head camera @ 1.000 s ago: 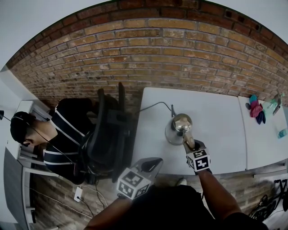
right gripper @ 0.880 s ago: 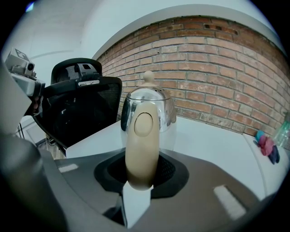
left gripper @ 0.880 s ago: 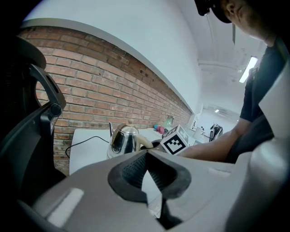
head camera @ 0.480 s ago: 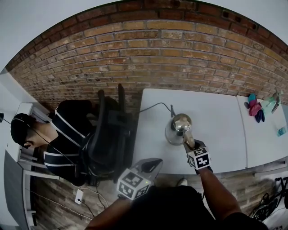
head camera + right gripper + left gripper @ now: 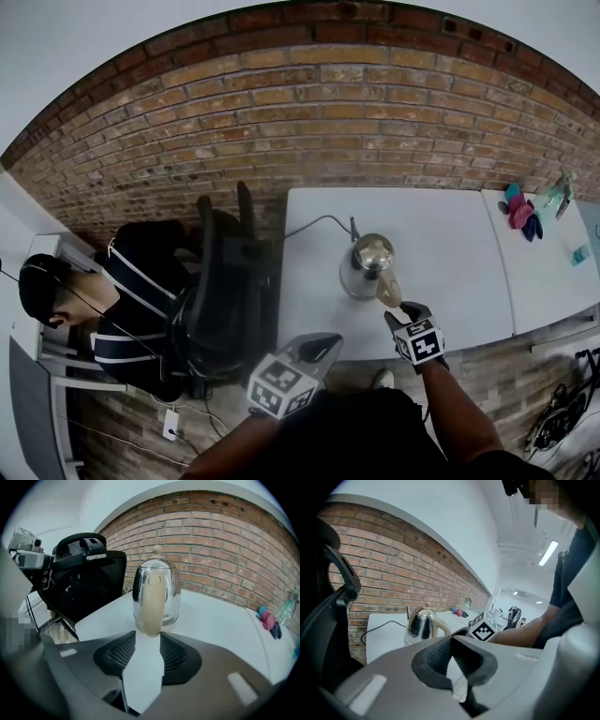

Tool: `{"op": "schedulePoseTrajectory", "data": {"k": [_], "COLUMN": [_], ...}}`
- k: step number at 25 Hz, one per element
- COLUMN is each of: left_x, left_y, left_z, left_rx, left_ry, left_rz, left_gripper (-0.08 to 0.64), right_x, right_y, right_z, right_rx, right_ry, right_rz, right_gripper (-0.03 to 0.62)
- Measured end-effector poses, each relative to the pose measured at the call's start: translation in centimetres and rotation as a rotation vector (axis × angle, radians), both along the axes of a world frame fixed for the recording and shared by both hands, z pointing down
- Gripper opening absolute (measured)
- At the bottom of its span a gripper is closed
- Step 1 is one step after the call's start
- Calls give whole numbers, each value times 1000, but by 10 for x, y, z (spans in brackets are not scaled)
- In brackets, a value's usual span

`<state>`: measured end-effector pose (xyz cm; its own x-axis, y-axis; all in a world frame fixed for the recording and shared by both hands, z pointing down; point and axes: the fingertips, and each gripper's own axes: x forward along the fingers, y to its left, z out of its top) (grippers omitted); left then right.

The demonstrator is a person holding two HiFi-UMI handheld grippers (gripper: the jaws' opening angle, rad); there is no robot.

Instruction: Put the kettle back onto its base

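Observation:
A shiny steel kettle point(image 5: 366, 262) point(image 5: 421, 623) point(image 5: 157, 592) with a cream handle point(image 5: 151, 602) stands upright on its base on the white table point(image 5: 450, 272), and a black cord point(image 5: 314, 223) runs off toward the wall. My right gripper point(image 5: 394, 315) point(image 5: 147, 637) sits just in front of the handle's lower end. Its jaws have just been opening; the pads stand apart and press on nothing. My left gripper point(image 5: 321, 345) point(image 5: 452, 641) hangs off the table's front left corner, its tips together with nothing between them.
A black office chair point(image 5: 225, 281) stands close to the table's left edge, with a seated person point(image 5: 122, 291) beyond it. A second table at the right holds a pink and blue cloth point(image 5: 517, 211) and a bottle point(image 5: 561, 192). The brick wall point(image 5: 328, 122) runs behind.
My right gripper has let go of the kettle's handle and drawn back toward the table's front edge. The kettle stays in place. My left gripper has hardly moved.

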<state>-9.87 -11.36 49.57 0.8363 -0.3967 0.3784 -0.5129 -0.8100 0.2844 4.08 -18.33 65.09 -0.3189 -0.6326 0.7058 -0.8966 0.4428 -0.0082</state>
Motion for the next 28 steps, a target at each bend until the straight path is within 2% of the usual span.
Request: {"op": "schedulePoseTrajectory", "data": {"k": [2,5,8,9,12,16,23,28], "left_x": [-3,-4,-2,-1,3,10,32,65], "left_y": [4,10,18,20,21,22,48,71], "left_z": [1,2,6,8,12,8,7,1], "left_rx": [-2,-5,-17,-21,-27,-11,-20,-18], "left_ry": [2,4,7,8,12,20,5,10], "left_rz": [21,59,103,117,138,141,89,54], "left_gripper": [2,2,2,1,2,0,2,2], "right_x": [-3,-11,-22,-27,-43,-51,-37,-14], "right_y": [10,24,40,46,59,69,91,123], "right_z": [-9,-35,-66,-75,-98,-121,-145,-159], "right_rx": [24,89,150,165,204,239,270,281], "right_ry": [-6,-47,-164,-202,-261,-281,-306,-335], "right_rz": [26,68,120,129,121,79,-3,-53], "right_gripper": [177,124,35,28,28,26,26,26]}}
